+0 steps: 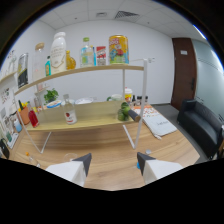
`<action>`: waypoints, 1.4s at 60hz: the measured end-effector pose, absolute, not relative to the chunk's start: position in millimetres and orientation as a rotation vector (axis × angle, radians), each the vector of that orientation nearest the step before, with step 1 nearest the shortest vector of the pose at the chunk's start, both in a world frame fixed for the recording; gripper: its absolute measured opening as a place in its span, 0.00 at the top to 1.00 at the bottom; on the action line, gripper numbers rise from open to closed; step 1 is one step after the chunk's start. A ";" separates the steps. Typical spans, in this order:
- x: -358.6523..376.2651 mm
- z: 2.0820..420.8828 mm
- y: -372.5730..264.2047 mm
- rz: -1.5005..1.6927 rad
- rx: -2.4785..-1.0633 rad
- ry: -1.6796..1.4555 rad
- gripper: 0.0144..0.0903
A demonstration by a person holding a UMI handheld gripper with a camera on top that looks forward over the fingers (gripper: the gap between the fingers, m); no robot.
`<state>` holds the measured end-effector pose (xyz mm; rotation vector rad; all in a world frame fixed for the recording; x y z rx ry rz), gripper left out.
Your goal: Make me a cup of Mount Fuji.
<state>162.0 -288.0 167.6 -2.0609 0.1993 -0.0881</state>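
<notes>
My gripper is open, its two dark fingertips held apart with nothing between them, well back from a light wooden table. On the table stand a clear bottle with a red label, a small red bottle, a green leafy plant and some green and dark items near the right end. A shelf above the table carries several bottles and cartons, among them a tall white bottle and a colourful can.
A white metal frame post holds the shelf at the table's right end. A black sofa sits beyond the table to the right, a dark brown door behind it. White paper sheets lie on the wooden floor.
</notes>
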 end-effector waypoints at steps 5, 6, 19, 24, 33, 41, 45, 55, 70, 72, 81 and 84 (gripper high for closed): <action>123.6 172.5 -283.0 -0.063 -2.063 0.180 0.06; 116.8 172.1 -281.4 -0.060 -2.065 0.177 0.06; 41.5 176.7 -263.8 -0.027 -2.143 0.128 0.06; 20.8 201.5 -259.7 -0.012 -2.160 0.131 0.05; -9.8 273.0 -250.2 0.015 -2.130 0.124 0.05; -34.2 340.8 -237.7 0.021 -2.055 0.114 0.06; -47.5 371.0 -225.2 0.054 -2.004 0.105 0.06; -70.2 423.8 -184.1 0.037 -1.821 0.030 0.06; -72.1 414.2 -120.6 -0.031 -1.701 -0.015 0.13; -70.0 411.0 -114.8 -0.033 -1.704 -0.008 0.16; -57.4 398.9 -95.3 -0.048 -1.713 0.013 0.42; -55.3 398.3 -93.2 -0.049 -1.714 0.025 0.53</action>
